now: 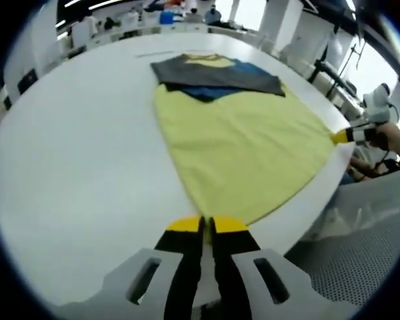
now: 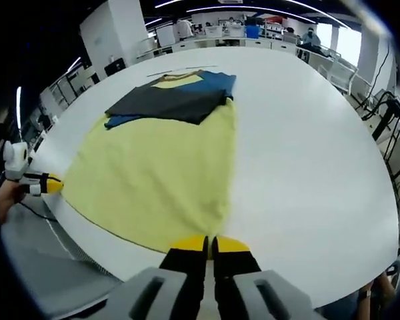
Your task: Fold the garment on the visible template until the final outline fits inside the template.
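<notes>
A yellow garment [image 1: 240,133] lies flat on the white table [image 1: 87,167], its hem towards me. Dark grey and blue parts [image 1: 217,75] are folded across its far end. In the left gripper view my left gripper [image 1: 208,224] is shut on one corner of the hem. My right gripper [image 1: 347,136] pinches the other hem corner at the table's edge. The right gripper view shows the same garment [image 2: 160,173], with my right gripper [image 2: 210,244] shut on the near hem corner and my left gripper [image 2: 52,185] at the far left corner.
A thin dark line [image 2: 180,69] runs on the table beyond the garment. The table edge [image 2: 73,233] is close in front of both grippers. A grey mesh chair [image 1: 360,260] stands off the edge. Desks and people stand at the room's far side.
</notes>
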The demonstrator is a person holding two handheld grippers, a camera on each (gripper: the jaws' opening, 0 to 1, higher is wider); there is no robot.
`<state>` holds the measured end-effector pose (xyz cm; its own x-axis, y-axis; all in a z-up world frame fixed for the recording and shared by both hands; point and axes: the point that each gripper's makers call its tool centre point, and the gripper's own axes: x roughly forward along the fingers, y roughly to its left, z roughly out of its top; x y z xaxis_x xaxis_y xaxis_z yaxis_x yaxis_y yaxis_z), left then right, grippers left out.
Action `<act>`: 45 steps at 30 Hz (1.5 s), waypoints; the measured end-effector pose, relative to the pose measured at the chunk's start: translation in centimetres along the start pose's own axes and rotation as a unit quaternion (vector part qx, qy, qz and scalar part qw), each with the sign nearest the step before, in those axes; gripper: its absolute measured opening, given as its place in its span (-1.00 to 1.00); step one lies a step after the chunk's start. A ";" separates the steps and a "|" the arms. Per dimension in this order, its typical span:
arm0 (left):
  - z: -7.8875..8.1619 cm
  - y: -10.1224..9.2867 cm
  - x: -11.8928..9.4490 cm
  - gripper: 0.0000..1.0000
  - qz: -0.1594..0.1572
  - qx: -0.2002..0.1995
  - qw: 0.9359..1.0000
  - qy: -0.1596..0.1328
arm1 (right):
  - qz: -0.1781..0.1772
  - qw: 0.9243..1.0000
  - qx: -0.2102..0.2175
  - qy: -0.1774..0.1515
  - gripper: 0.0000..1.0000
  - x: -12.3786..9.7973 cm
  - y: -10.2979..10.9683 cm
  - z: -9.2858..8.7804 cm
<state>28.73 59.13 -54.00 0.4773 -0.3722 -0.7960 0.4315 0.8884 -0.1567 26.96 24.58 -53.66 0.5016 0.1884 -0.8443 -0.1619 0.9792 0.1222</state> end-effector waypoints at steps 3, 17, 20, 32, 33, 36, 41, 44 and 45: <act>0.1 0.1 -0.1 -0.99 -0.006 -0.013 1.000 0.001 | 0.002 1.000 0.014 -0.002 -1.00 -0.2 0.0 0.1; -0.2 -0.2 -2.4 -0.99 -0.038 -0.074 0.996 -0.017 | 0.015 1.000 -0.010 0.003 -1.00 -1.4 0.7 -0.4; -0.5 -0.4 -3.0 -0.99 -0.041 -0.073 0.996 -0.012 | 0.021 1.000 -0.014 0.006 -1.00 -2.0 1.2 -0.7; -1.1 -1.0 -4.7 -0.99 -0.043 -0.045 0.998 0.001 | 0.026 0.999 -0.031 0.004 -1.00 -3.1 1.4 -1.4; -1.2 -1.0 -4.8 -0.99 -0.042 -0.042 0.998 0.003 | 0.027 0.999 -0.031 0.005 -1.00 -3.2 1.4 -1.6; -1.5 -1.0 -5.0 -0.99 -0.037 -0.035 0.999 0.007 | 0.029 0.999 -0.029 0.010 -1.00 -3.2 1.6 -2.1; -2.0 -0.8 -5.7 -0.99 -0.015 -0.016 1.000 0.011 | 0.033 0.999 -0.029 0.014 -1.00 -3.2 2.0 -2.7; -2.1 -0.9 -5.9 -0.99 -0.013 -0.009 1.000 0.011 | 0.033 0.999 -0.030 0.015 -1.00 -3.3 2.1 -3.1; -2.1 -0.9 -6.1 -0.99 -0.010 -0.006 1.000 0.010 | 0.034 0.999 -0.029 0.015 -1.00 -3.3 2.1 -3.2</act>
<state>23.77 61.18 -50.23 0.4523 -0.3850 -0.8045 0.4312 0.8840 -0.1805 22.24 25.82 -52.28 0.4616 0.2511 -0.8508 -0.2436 0.9581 0.1506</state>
